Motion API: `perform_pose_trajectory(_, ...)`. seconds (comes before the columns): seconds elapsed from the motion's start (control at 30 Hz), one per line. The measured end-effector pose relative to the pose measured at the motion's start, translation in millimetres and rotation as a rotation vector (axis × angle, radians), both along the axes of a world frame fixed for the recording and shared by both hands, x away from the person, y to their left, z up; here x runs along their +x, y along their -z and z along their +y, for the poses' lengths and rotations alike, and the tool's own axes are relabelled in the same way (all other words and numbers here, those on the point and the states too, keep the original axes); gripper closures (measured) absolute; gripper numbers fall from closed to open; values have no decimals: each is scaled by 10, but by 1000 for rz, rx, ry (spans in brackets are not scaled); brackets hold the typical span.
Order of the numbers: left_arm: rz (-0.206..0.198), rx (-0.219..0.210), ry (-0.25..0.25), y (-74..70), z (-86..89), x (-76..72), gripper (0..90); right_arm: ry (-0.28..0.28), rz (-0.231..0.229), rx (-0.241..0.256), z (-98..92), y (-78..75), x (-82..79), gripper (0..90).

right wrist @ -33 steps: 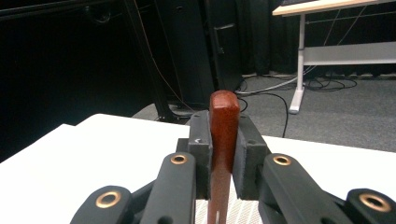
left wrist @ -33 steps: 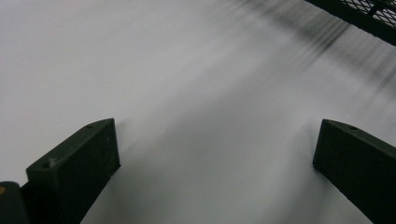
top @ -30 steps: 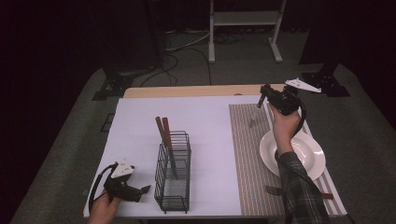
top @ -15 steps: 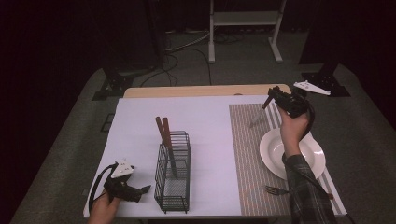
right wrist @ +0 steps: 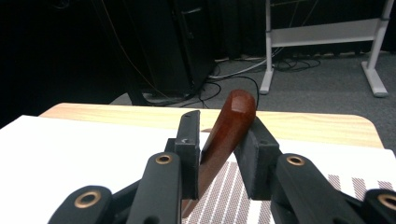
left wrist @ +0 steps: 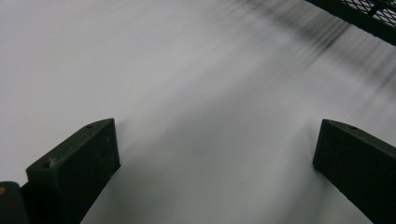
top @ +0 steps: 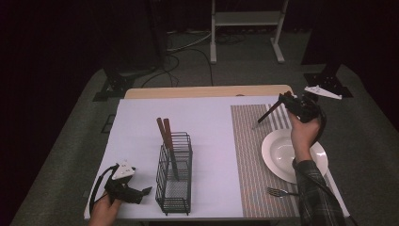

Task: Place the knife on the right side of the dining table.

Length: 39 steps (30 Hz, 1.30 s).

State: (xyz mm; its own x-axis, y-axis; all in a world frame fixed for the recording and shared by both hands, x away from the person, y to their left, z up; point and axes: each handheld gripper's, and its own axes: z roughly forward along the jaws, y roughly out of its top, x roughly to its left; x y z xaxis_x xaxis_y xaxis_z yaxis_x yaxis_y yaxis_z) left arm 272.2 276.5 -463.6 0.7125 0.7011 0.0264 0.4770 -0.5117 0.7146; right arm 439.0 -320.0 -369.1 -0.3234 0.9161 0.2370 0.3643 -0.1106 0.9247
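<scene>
My right gripper point(top: 284, 100) hovers over the far end of the striped placemat point(top: 247, 155), shut on a wooden-handled utensil point(top: 266, 115) that slants down and to the left. In the right gripper view the brown handle point(right wrist: 235, 119) is pinched between the jaws of that gripper point(right wrist: 222, 128). My left gripper point(top: 144, 194) rests at the front left of the white table cover point(top: 207, 122), open, just left of a black wire basket point(top: 175, 188). The left gripper point(left wrist: 215, 140) has only bare white surface between its jaws.
Two wooden-handled utensils point(top: 164, 134) stand in the basket. A white plate point(top: 277, 153) sits on the placemat with a fork point(top: 280, 192) in front of it. A basket corner point(left wrist: 369, 16) is close ahead. Beyond the table are cables and a white stand point(top: 244, 19).
My right gripper has shifted a little to the right with the utensil, which now slants down-left. The left gripper has not moved.
</scene>
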Motion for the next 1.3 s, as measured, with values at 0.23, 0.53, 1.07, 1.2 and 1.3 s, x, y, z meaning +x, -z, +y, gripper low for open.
perform_pose_trajectory(0.23,0,0,0,0,0,0,0,20,21,1,-96,59,-9,679)
perform_pose_trajectory(0.53,1,1,0,-1,0,0,0,43,45,14,-200,138,-9,652)
perform_pose_trajectory(1.07,0,0,0,0,0,0,0,73,100,39,-376,295,-17,603)
perform_pose_trajectory(1.2,0,1,0,-1,0,-1,0,80,110,45,-409,335,-18,588)
perform_pose_trajectory(1.3,0,0,0,0,0,-1,0,83,114,44,-425,355,-21,575)
